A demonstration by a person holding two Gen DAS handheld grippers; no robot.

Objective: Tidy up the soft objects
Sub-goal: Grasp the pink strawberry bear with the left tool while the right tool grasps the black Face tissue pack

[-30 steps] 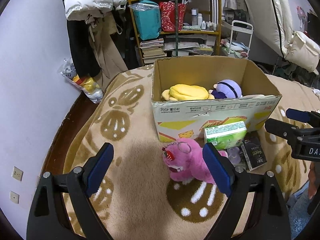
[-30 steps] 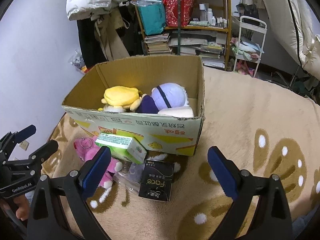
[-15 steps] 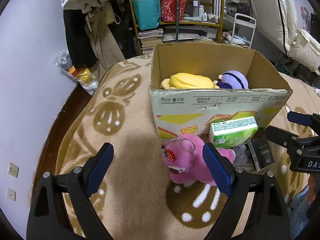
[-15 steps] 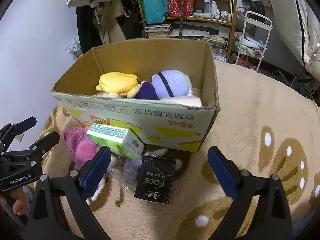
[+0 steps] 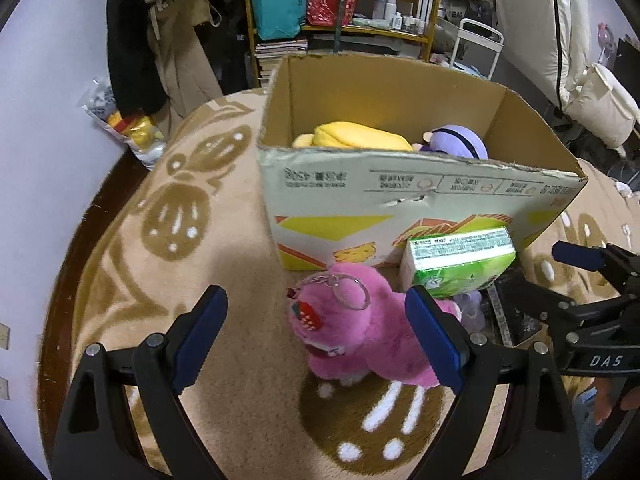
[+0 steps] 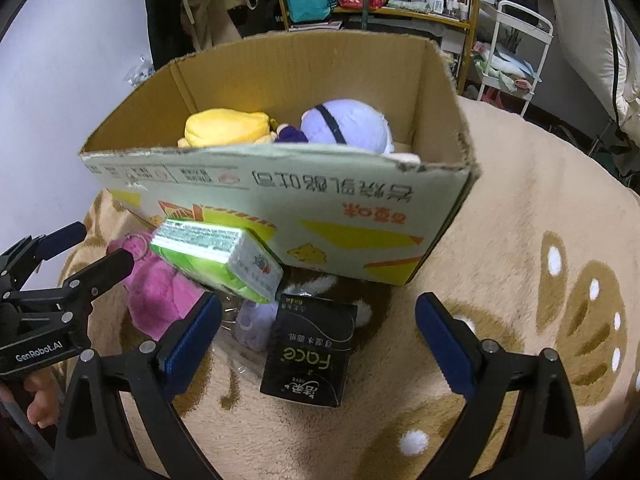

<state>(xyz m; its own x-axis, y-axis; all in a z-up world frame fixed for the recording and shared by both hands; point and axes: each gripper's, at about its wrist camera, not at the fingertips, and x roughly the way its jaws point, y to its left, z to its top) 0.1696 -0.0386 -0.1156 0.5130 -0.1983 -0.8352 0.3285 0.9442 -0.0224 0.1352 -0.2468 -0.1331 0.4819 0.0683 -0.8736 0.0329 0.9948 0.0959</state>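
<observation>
Plush [image 5: 360,336] lies on tan blanket [image 5: 224,400] (shelves [image 5: 340,8] behind); both claws spread, empty.

Both grippers: black plastic frames, silver screws, blue ribbed pads on jaws. Left gripper [image 5: 316,336] marked "GenRobot.AI" in white, right gripper [image 6: 318,344] marked "DAS". Bare fingers [image 6: 40,408] behind left gripper.

Left claw [image 5: 316,336] and right claw [image 6: 318,344] tilt downward (jaws spread, empty).

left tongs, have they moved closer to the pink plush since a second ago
Yes: the left tongs came down toward the pink plush, which stays beside the cardboard box.
</observation>
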